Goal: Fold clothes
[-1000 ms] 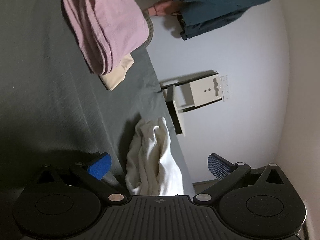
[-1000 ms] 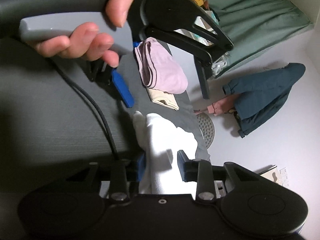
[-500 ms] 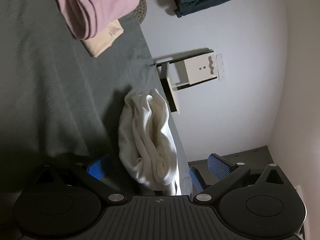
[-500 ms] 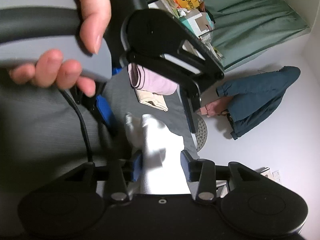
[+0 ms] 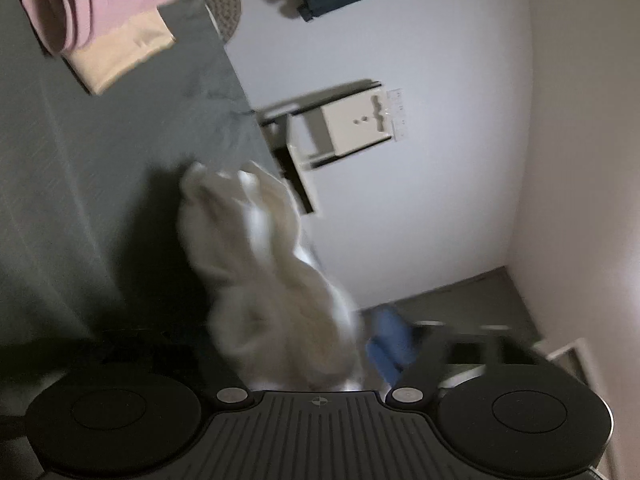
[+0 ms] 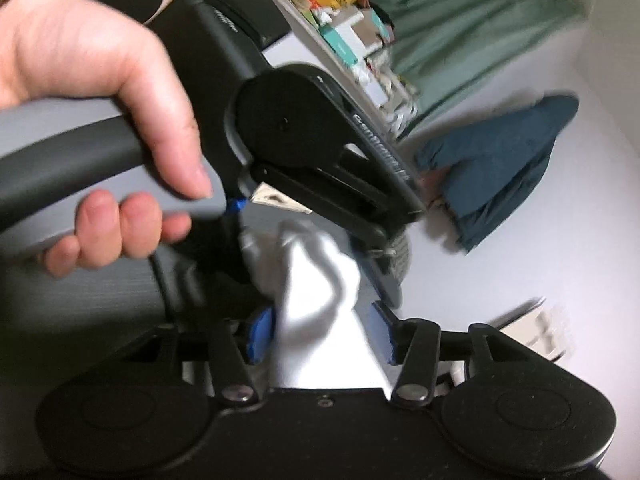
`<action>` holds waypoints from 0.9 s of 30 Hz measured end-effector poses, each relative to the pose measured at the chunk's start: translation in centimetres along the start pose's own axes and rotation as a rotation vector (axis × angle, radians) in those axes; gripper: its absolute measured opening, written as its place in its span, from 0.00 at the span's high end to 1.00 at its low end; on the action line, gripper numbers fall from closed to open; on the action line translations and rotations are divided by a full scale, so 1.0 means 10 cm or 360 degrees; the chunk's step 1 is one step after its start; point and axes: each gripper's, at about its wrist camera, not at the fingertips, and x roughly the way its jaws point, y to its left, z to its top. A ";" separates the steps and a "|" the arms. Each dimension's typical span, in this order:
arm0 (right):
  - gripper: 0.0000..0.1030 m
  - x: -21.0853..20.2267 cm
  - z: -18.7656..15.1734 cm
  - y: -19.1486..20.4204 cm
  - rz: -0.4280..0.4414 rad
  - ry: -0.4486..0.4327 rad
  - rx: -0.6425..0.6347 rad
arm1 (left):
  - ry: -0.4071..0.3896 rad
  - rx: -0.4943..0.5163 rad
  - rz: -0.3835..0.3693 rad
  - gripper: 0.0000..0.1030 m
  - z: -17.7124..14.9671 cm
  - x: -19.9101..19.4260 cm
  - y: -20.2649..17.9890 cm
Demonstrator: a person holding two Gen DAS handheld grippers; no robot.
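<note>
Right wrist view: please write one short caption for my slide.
Right gripper clamps a white garment above the grey bed.

Each camera sits on the back of its own gripper and looks forward along the jaws, very close to a white cloth (image 5: 272,280) at the edge of a grey bed (image 5: 80,184). The left view faces along the bed toward the wall. The right view (image 6: 316,300) looks from the side at the same cloth, with the left gripper and the hand (image 6: 92,92) holding it right in front, and both views share the blue jacket (image 6: 508,160) on the wall.
</note>
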 end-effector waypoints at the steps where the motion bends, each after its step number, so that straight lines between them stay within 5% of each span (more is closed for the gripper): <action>1: 0.45 -0.03 -0.03 -0.04 0.0008 -0.0001 0.0041 | -0.0004 0.0021 0.0037 0.66 0.00 0.00 0.00; 6: 0.21 -0.16 -0.27 -0.50 0.0143 0.0077 0.0507 | -0.0016 0.0085 0.0134 0.70 0.03 -0.07 0.02; 13: 0.18 0.20 -1.23 -1.68 0.0427 0.0381 0.1737 | -0.0048 0.0213 0.0247 0.72 0.05 -0.18 -0.02; 20: 0.22 0.94 -1.90 -1.93 0.0780 0.0559 0.2302 | -0.0049 0.0366 0.0296 0.72 0.09 -0.21 -0.13; 25: 0.22 1.09 -2.07 -1.83 0.0868 0.0635 0.2519 | -0.0058 0.0438 0.0304 0.72 0.10 -0.24 -0.19; 27: 0.51 1.13 -2.03 -1.79 0.0914 0.0610 0.2553 | -0.0065 0.0447 0.0292 0.72 0.11 -0.25 -0.22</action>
